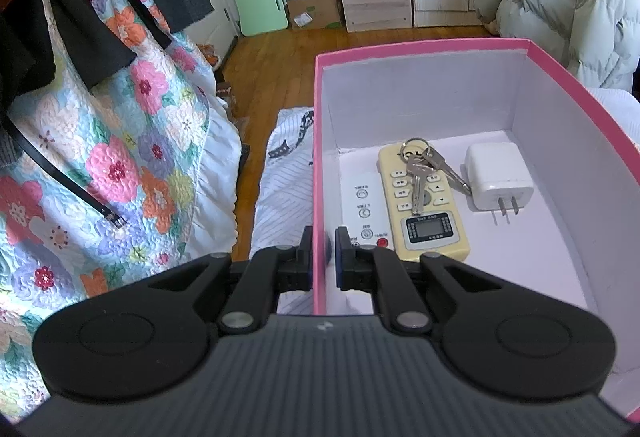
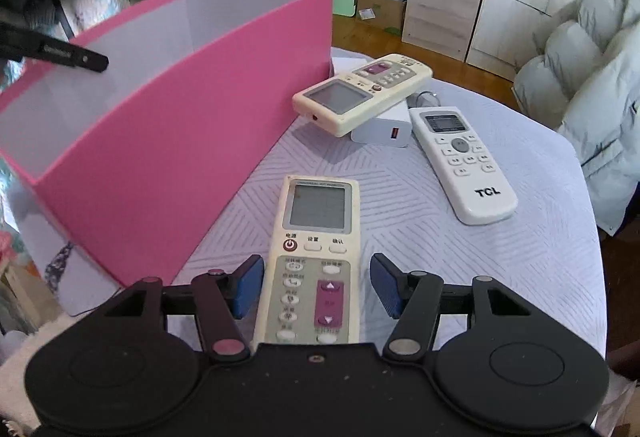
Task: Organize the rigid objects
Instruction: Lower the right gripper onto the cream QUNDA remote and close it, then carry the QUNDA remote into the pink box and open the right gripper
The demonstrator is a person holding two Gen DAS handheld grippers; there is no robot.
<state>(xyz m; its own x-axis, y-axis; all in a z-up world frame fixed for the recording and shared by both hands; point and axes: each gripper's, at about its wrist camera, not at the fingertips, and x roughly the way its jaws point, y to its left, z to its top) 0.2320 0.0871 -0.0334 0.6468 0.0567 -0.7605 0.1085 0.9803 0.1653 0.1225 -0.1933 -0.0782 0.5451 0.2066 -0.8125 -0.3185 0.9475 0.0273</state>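
Observation:
My left gripper (image 1: 323, 239) is shut on the left wall of the pink box (image 1: 320, 141), one finger outside and one inside. Inside the box lie a cream remote (image 1: 430, 221) with a bunch of keys (image 1: 420, 169) on top, a white plug charger (image 1: 498, 177) and a flat white remote (image 1: 362, 201). My right gripper (image 2: 317, 271) stands open over the lower half of a cream remote (image 2: 316, 221) lying flat on the table beside the pink box (image 2: 160, 141). Its blue pads (image 2: 250, 287) flank the remote with small gaps.
Farther back on the lilac tablecloth (image 2: 460, 269), another cream remote (image 2: 360, 93) rests tilted on a white charger block (image 2: 384, 131), and a white TCL remote (image 2: 464, 161) lies to the right. A puffy coat (image 2: 592, 85) is past the table's right edge. A floral quilt (image 1: 120, 157) hangs on the left.

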